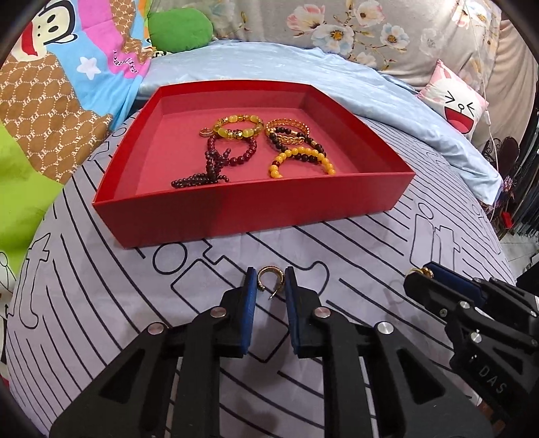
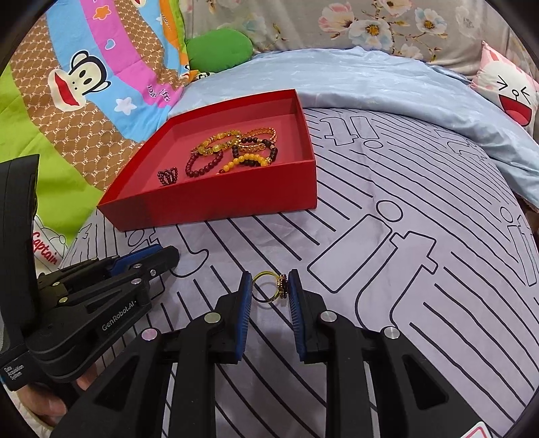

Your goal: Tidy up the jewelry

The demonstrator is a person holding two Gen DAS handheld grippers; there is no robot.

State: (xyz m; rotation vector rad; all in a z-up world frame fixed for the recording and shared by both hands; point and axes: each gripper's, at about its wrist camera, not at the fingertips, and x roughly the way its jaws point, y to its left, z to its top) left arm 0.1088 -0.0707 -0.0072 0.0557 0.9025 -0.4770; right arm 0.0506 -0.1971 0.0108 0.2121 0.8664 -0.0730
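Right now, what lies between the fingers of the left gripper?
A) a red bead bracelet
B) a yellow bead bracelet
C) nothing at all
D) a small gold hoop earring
D: in the left wrist view a small gold hoop earring sits on the striped bedsheet between the fingers of the left gripper, while the bead bracelets all lie inside the red tray.

patterned bedspread, floral pillows
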